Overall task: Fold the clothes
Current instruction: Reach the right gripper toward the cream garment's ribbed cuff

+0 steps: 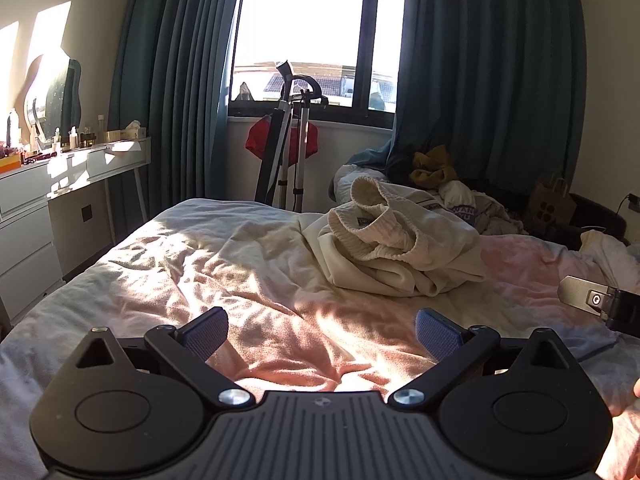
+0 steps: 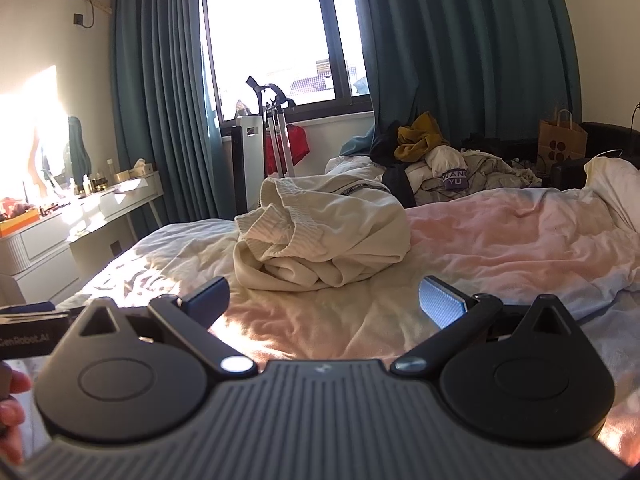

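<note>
A crumpled cream sweatshirt (image 1: pixel 400 248) with ribbed cuffs lies bunched in the middle of the bed; in the right wrist view the same sweatshirt (image 2: pixel 324 236) sits just beyond the fingers. My left gripper (image 1: pixel 320 332) hovers low over the sheet, short of the garment, open with nothing between its blue pads. My right gripper (image 2: pixel 332 304) is also open and empty, close in front of the sweatshirt. Part of the right gripper (image 1: pixel 600 304) shows at the right edge of the left wrist view.
The bed (image 1: pixel 200 264) has a wrinkled white and pink sheet. A heap of other clothes (image 2: pixel 444 164) lies at the bed's far side under teal curtains. A white dresser (image 1: pixel 60 184) stands left; a folded stand (image 1: pixel 288 152) leans by the window. A paper bag (image 2: pixel 560 140) sits far right.
</note>
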A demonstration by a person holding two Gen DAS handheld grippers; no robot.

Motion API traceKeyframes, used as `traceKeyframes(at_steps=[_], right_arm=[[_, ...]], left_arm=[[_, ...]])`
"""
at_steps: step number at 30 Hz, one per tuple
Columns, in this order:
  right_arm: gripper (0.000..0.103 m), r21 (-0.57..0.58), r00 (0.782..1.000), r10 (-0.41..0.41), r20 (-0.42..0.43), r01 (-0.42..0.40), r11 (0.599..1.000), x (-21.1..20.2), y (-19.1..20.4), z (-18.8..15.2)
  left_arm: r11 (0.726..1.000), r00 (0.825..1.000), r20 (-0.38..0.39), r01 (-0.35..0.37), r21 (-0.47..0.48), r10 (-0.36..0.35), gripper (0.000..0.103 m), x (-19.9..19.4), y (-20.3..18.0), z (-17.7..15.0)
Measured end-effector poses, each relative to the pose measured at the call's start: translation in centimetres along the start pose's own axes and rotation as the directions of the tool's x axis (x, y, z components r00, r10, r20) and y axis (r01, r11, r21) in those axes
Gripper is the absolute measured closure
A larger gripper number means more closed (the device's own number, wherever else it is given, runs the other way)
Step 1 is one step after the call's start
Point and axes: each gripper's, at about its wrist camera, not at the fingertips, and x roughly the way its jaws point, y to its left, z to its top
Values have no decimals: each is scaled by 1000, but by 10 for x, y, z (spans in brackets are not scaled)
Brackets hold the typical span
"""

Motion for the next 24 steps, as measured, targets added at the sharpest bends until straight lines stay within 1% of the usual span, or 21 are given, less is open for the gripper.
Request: traceKeyframes(at_steps=[3, 5, 8, 10, 13, 16, 20, 22, 24], right_arm=[[0, 14, 999, -10, 36, 9, 1000, 0, -3, 1], [0, 28, 999, -7, 37, 6, 1000, -1, -7, -2], [0, 73, 995, 35, 89, -41, 997, 15, -15, -5], [0, 84, 990, 49, 130, -60, 995, 17, -8, -2], [0, 48, 995, 71, 71, -74, 996, 35, 0, 11], [0, 4, 999, 53, -14, -53, 999, 66, 6, 19], [0, -49, 997, 66, -51, -69, 996, 127, 17, 35], [0, -78, 996, 74, -58, -78, 994, 166, 28, 46], [0, -107, 995, 72, -65, -79, 991, 203, 40, 55]], left_arm=[[1000, 1000, -6, 10, -2, -10, 2, 1, 0, 2], [1000, 1000, -6, 17, -8, -17, 2, 5, 1, 12], [1000, 1000, 2, 25, -14, -24, 3, 12, 2, 28], [1000, 1000, 16, 17, -11, -17, 3, 19, 2, 42], [1000, 999, 32, 7, 1, -7, 3, 37, 6, 55], [999, 1000, 4, 8, -37, -8, 3, 61, 18, 51], [997, 999, -46, 20, -73, -23, 3, 88, 38, 41], [997, 997, -71, 36, -69, -41, 3, 103, 49, 34], [995, 995, -94, 38, -88, -47, 3, 116, 57, 28]])
